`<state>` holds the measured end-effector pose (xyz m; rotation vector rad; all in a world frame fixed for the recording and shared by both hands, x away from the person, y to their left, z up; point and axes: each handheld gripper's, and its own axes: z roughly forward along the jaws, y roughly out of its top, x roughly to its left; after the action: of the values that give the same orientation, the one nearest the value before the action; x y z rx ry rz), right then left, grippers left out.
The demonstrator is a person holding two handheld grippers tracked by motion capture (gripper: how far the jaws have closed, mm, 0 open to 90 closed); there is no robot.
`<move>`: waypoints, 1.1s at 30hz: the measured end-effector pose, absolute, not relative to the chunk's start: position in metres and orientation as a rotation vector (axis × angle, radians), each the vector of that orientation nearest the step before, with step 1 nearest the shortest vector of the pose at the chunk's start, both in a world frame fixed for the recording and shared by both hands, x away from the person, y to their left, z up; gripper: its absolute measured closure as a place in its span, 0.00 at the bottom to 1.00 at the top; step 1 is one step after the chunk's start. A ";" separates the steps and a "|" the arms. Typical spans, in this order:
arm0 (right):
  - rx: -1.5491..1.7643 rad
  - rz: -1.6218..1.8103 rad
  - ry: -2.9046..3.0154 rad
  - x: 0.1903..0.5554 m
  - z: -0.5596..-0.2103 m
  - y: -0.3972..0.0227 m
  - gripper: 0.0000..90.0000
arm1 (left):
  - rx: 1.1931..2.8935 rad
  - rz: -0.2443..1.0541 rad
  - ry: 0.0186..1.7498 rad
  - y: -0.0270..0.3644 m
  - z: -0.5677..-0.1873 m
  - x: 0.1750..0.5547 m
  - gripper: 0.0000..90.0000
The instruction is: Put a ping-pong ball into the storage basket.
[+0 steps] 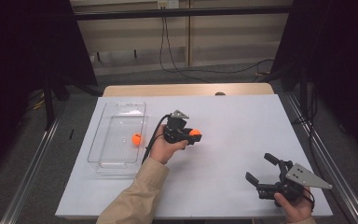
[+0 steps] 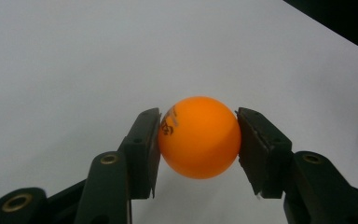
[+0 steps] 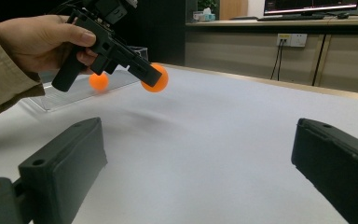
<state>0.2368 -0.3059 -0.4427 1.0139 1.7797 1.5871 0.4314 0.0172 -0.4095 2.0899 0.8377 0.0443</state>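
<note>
Right now the left tool (image 1: 192,136) is clenched on an orange ball (image 2: 199,137), which sits squarely between its two black jaws with both pads pressed against its sides. Seen from the high view, that ball (image 1: 195,133) is held above the white table (image 1: 233,140), near its middle and just to the right of a clear plastic tray (image 1: 116,158). The right gripper view shows the ball (image 3: 155,78) lifted off the surface, with a soft shadow on the table beneath it.

A second orange ball (image 1: 136,138) lies inside the tray, near its right wall; in the right gripper view this ball (image 3: 99,81) appears behind the left hand (image 3: 42,42) that grips the tool.

The right tool (image 1: 260,169) is released, its jaws spread wide with nothing between them. It rests low at the near right part of the table, well apart from the held ball, and points toward the left tool.
</note>
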 end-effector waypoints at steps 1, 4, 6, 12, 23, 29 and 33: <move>1.013 1.586 1.780 0.237 -0.443 -0.306 0.03 | 2.092 0.045 0.837 0.018 -0.409 0.432 0.57; 1.013 1.586 1.779 0.237 -0.443 -0.306 0.03 | 2.081 0.047 0.847 0.020 -0.409 0.432 0.57; 1.011 1.586 1.779 0.237 -0.443 -0.306 0.03 | 2.077 0.046 0.850 0.022 -0.408 0.432 0.57; 1.011 1.587 1.780 0.237 -0.443 -0.306 0.03 | 2.083 0.051 0.850 0.026 -0.406 0.432 0.57; 1.011 1.587 1.779 0.237 -0.442 -0.306 0.03 | 2.081 0.052 0.867 0.033 -0.404 0.434 0.57; 1.011 1.588 1.777 0.237 -0.442 -0.306 0.03 | 2.073 0.062 0.869 0.038 -0.401 0.435 0.57; 1.010 1.587 1.779 0.237 -0.442 -0.306 0.03 | 2.070 0.064 0.877 0.042 -0.400 0.436 0.57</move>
<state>0.2367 -0.3058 -0.4424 1.0099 1.7791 1.5868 0.4361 0.0418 -0.3996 2.0701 0.8769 0.0642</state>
